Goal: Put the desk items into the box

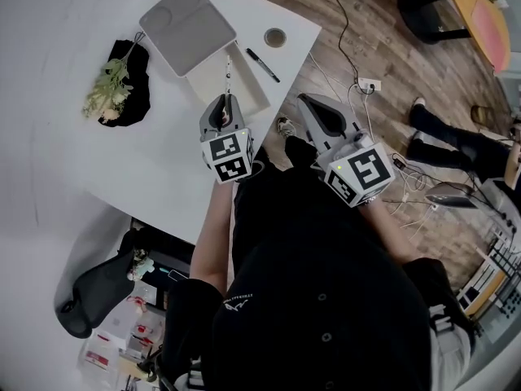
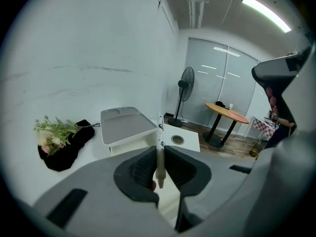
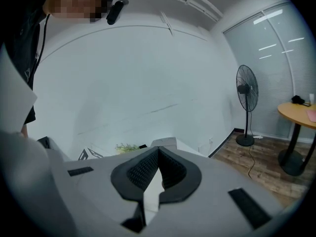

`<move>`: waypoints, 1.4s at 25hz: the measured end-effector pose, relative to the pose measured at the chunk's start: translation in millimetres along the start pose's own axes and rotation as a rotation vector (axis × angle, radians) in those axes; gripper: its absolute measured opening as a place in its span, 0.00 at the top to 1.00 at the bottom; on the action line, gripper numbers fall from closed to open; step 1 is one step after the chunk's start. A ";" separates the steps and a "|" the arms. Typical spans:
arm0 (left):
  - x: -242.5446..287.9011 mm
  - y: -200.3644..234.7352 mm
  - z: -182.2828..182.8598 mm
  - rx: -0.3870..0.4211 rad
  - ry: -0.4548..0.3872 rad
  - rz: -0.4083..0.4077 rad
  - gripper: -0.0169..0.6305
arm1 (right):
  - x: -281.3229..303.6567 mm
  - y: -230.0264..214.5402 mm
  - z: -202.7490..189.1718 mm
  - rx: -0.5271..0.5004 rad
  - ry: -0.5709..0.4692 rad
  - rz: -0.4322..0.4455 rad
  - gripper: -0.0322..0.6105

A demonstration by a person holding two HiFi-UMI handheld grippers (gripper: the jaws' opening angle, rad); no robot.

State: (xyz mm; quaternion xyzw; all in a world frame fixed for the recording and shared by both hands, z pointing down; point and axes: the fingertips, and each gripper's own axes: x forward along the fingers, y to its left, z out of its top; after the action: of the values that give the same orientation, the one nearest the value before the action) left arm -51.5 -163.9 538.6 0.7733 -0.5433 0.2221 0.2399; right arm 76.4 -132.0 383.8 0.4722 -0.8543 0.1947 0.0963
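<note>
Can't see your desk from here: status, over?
Left gripper shut on white pen. Right gripper shut, empty. Box open, black pen beside it; nothing in the way.

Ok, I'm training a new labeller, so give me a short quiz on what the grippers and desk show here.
1. True or false: the right gripper is clamped on something.
2. What does the left gripper hold? A: scissors. B: white pen. C: stapler.
3. Fill in: the black pen lies on the desk beside the open white ___.
Key: 1 false, its jaws are together and empty. 2 B. 3 box.
</note>
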 end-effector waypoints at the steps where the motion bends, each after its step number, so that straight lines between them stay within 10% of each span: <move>1: 5.0 1.0 -4.1 0.001 0.013 -0.004 0.89 | 1.3 -1.5 -1.1 0.002 0.005 -0.006 0.95; 35: 106.2 13.0 -91.1 -0.077 0.337 0.006 0.89 | 27.4 -14.6 -27.3 0.043 0.106 -0.060 0.95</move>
State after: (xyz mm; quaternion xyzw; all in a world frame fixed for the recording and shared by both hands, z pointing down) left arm -38.4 -189.9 676.1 0.7136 -0.5059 0.3285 0.3562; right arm 73.5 -148.5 421.6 0.4885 -0.8292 0.2347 0.1371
